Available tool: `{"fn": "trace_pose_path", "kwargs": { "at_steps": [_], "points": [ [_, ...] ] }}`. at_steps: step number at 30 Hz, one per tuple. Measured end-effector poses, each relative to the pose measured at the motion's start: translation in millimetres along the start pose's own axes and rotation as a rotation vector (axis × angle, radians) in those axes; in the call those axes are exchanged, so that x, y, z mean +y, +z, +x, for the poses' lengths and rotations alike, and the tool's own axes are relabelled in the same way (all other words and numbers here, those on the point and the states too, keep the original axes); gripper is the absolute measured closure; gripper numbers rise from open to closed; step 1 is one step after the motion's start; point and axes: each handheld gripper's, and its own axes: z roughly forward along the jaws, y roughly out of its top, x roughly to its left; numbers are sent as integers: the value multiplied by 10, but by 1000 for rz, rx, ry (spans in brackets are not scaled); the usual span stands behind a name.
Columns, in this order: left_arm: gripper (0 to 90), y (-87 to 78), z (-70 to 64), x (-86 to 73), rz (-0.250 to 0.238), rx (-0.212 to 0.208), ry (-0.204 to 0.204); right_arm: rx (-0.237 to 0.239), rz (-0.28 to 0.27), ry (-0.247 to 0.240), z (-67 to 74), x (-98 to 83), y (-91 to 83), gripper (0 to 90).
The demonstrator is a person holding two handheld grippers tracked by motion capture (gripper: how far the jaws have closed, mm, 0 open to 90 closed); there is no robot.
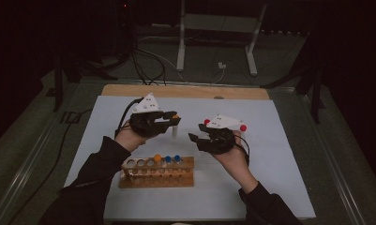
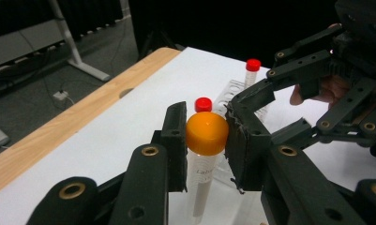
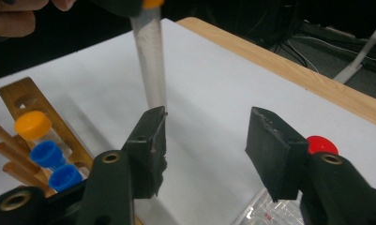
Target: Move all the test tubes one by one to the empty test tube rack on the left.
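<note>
Room: dim, dark walls. Table [image 1: 289,154]: white top, wooden far edge. Beyond the table: grey floor [image 1: 289,56], white metal frame legs [image 1: 181,47], black cables [image 1: 146,65], white plug [image 1: 221,65].

3 tubes [image 1: 167,159] in rack [image 1: 156,178], probably right half

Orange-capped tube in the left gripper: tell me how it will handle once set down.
The tube is tall and narrow, so it would likely tip standing free. Round, so it probably rolls if laid flat. Clear and seemingly empty, so likely light; the fingers hold only its cap.
</note>
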Motion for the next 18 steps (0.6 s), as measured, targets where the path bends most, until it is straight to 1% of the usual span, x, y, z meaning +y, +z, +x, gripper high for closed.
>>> {"fn": "trace_pose_path", "kwargs": {
  "at_steps": [3, 5, 8, 9, 12, 14, 16, 18],
  "points": [
    [713, -97, 30, -10, -10, 13, -8, 8, -14, 16, -15, 5, -15, 437],
    [714, -155, 43, -25, -13, 17, -6, 16, -31, 24, -26, 6, -25, 402],
    [713, -236, 60, -54, -8, 33, -10, 1, -30, 19, -24, 13, -28, 354],
    [714, -262, 64, -63, -9, 35, -17, -4, -30, 22, -22, 14, -28, 325],
    [713, -346, 57, -93, -10, 47, -12, -11, -24, 19, -21, 13, -14, 229],
    [714, -399, 49, -121, -8, 51, -12, -18, -30, 28, -17, 8, -12, 179],
    [714, -448, 44, -153, -2, 57, -10, -7, -31, 31, -23, 6, -11, 122],
    [713, -502, 44, -182, -2, 66, -17, -1, -25, 32, -26, 4, -7, 71]
  ]
}}
